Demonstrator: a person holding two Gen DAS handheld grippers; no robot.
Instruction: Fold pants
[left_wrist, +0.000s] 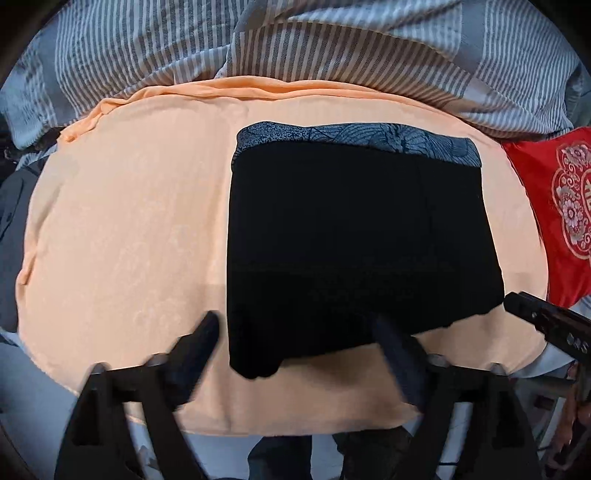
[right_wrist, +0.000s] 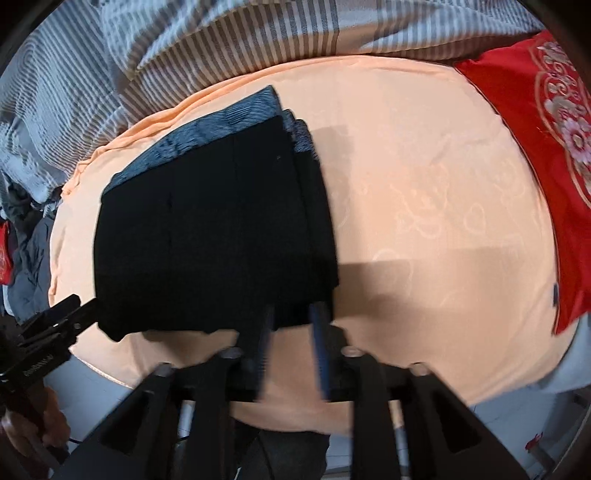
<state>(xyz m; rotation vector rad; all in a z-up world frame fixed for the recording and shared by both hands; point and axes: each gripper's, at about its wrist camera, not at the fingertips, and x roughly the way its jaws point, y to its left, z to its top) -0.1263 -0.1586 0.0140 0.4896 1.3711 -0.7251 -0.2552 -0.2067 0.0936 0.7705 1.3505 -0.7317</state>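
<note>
So the pants are lying folded into a compact black rectangle on the peach sheet that covers the bed, a bit right of centre from the left wrist view, with a blue-grey patterned band peeking out along the far edge. Looks to me like most of the folding is done and what's left is either one last fold or just tidying the stack. The left gripper is spread wide and holds nothing, with one finger over the sheet off the near-left corner of the pants and the other over the near hem. The right gripper is set fairly narrow, with its tips right at the near-right corner of the pants; there's motion blur there, so I honestly can't tell if it has pinched cloth or is just hovering. If another fold is the plan, I'd grab both near corners at the same depth, making sure to catch every layer and not just the top one, then lift evenly and carry the near edge to meet that patterned band squarely. The right side shows several layers stepped out a little, so square those up first or the bundle ends up crooked. Also watch you don't snag the sheet underneath, it looks thin and drags easily. The striped duvet and red cushion are well out of the way.
</note>
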